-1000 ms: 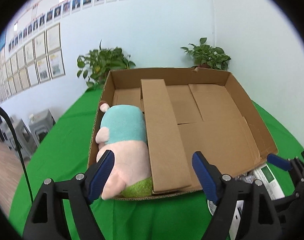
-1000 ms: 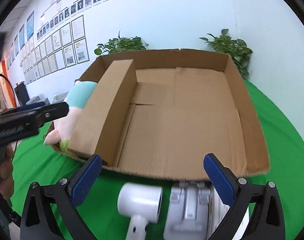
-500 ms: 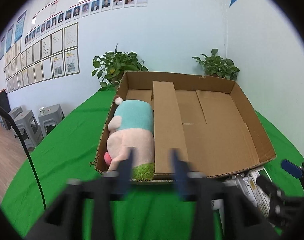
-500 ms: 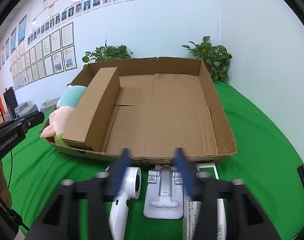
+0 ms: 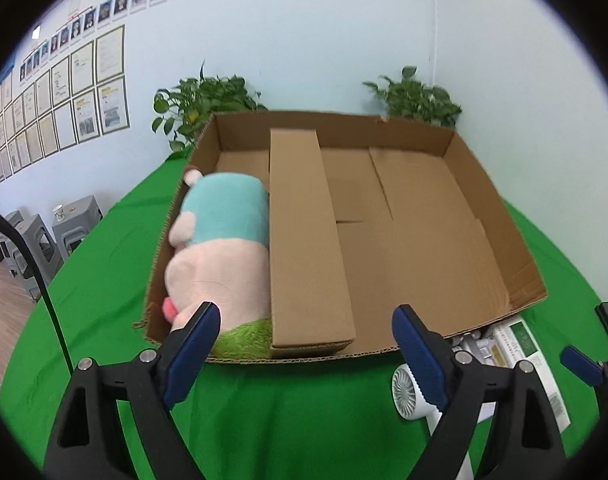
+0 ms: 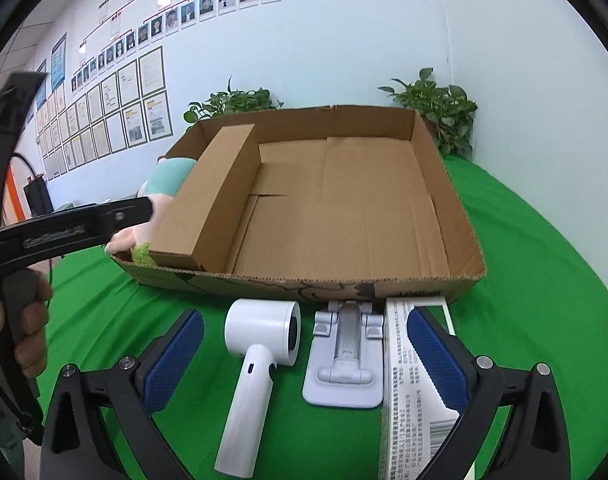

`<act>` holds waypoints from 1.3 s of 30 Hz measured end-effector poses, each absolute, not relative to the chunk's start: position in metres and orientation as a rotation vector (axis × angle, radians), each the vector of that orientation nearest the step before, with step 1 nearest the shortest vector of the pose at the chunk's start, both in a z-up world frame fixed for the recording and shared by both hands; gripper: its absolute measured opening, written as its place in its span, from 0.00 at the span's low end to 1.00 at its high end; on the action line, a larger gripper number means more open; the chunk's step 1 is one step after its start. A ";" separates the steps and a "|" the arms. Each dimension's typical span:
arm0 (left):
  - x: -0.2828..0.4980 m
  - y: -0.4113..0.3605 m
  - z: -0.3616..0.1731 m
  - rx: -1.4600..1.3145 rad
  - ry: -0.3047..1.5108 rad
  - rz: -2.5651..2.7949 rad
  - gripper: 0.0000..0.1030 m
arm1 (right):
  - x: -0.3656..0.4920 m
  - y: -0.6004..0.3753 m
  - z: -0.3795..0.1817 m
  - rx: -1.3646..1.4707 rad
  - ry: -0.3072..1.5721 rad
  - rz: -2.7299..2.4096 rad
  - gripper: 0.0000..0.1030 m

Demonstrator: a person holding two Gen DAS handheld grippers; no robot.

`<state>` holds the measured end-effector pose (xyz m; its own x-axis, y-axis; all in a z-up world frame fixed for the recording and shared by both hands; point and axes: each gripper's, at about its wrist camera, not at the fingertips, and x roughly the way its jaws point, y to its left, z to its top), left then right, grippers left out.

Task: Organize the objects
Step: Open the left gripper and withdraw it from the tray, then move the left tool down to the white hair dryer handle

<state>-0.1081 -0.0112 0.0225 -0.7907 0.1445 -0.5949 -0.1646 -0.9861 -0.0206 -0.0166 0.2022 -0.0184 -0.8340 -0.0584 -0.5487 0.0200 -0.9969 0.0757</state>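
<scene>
Both grippers, left (image 5: 306,346) and right (image 6: 304,354), stood apart and empty after reopening, the right poised over the dryer (image 6: 260,364) awaiting the box (image 6: 456,216).

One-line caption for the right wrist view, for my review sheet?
Open right gripper hovers over a white hair dryer, a grey stand and a printed carton before a cardboard box.

One cardboard tray (image 6: 444,200), one long box (image 6: 208,200), one plush toy (image 5: 220,240), one hair dryer (image 6: 260,364), two potted plants (image 6: 436,104).
</scene>
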 end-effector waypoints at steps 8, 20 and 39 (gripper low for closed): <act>-0.139 0.016 -0.015 -1.062 0.306 2.881 0.70 | -0.012 0.204 -0.027 0.926 -0.126 -2.938 0.99; -0.134 0.008 -0.018 -1.097 0.271 2.840 0.62 | -0.011 0.191 -0.043 0.965 -0.165 -2.868 0.99; -0.087 -0.032 -0.001 -1.093 0.036 2.715 0.73 | -0.010 0.151 -0.074 1.000 0.019 -2.752 0.65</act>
<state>-0.0871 -0.0318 -0.0007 -0.7012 0.1884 -0.6876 -0.2065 -0.9768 -0.0571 -0.0104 0.1511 -0.0744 -0.7467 -0.1947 -0.6360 0.2036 -0.9772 0.0601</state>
